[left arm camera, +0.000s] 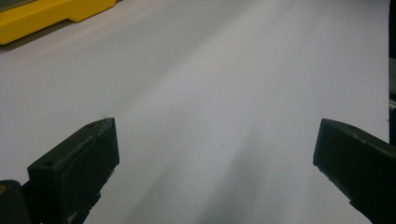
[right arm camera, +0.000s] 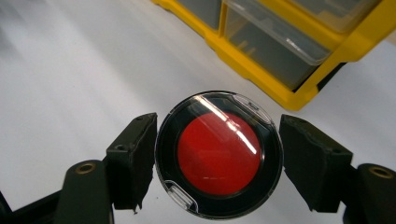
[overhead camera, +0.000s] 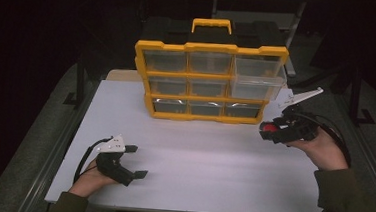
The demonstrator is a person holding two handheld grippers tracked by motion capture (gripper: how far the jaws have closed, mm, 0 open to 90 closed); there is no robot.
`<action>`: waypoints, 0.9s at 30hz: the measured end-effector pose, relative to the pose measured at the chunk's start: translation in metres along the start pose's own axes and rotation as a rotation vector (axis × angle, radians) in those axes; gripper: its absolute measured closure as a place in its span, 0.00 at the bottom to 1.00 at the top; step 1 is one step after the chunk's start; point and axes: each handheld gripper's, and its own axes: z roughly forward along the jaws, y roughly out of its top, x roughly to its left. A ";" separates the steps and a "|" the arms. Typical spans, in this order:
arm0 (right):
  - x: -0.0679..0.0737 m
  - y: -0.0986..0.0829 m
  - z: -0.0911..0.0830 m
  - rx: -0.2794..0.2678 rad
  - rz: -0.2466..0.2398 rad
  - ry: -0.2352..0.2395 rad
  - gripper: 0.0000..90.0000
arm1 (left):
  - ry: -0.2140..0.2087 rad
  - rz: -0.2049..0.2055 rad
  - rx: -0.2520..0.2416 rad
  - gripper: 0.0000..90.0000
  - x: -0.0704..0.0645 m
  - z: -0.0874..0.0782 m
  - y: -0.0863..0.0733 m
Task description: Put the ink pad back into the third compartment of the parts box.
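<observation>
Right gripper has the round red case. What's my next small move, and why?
Probably carry the round case, clamped between the right gripper's fingers, up and left toward the pulled-out drawer in the organizer's right column. It is the only drawer standing open, and the case hangs just below it. The left gripper rests open on the table.

White table (overhead camera: 197, 157) on a metal frame (overhead camera: 55, 149), dark unlit room beyond.

One yellow organizer (overhead camera: 209, 82) with nine clear drawers, one round red-and-black case (right arm camera: 219, 155), two tongs, all on one desk (overhead camera: 197, 162).
</observation>
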 end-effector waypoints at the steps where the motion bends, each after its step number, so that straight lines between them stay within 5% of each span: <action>1: -0.001 0.001 -0.002 -0.001 0.003 -0.001 0.32 | 0.000 0.000 -0.001 0.00 0.000 0.000 0.000; 27: -0.020 0.034 -0.072 -0.038 0.041 -0.043 0.32 | -0.004 -0.005 -0.002 0.00 -0.001 0.001 0.000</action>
